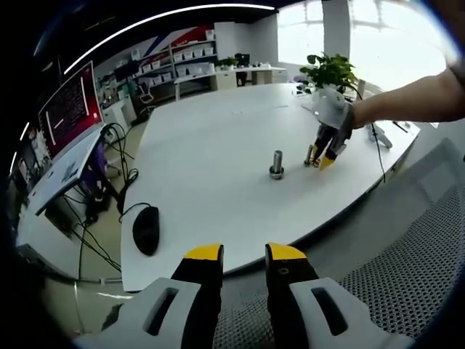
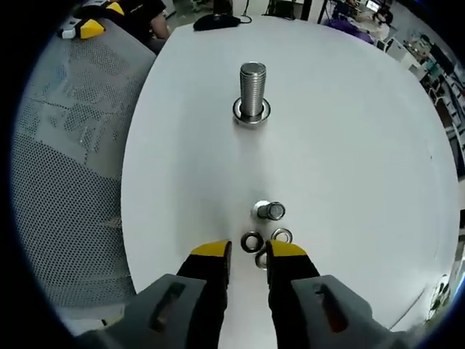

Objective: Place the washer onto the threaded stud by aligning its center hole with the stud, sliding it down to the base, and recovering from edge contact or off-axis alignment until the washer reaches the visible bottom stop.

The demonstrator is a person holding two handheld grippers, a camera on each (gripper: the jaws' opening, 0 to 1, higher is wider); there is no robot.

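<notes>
Right gripper (image 2: 247, 251) hovers low over the white table (image 2: 349, 131), jaws slightly parted and empty, tips just at a loose washer (image 2: 252, 241) — a small nut (image 2: 269, 211) lies just beyond. Farther ahead stands the upright threaded stud (image 2: 252, 89). Left gripper (image 1: 243, 254) hangs back off the table edge, narrowly parted, holding nothing — a black mouse (image 1: 146, 229) lies nearby.

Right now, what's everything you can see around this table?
Table: one, white, rounded, under everything.
Threaded stud: one, silver, upright at mid-table on a ringed base.
Washers: at least two, metallic, flat beside the right gripper's tips.
Small metal cylinder: one, silver, just beyond the washers.
Computer mouse: one, black, near the table edge.
Potted plant: one, green, far end.
Mesh chair: one, grey, beside the table.
Left gripper: yellow-tipped fingers, apart, empty.
Right gripper: yellow-tipped fingers, apart, at the washers.
</notes>
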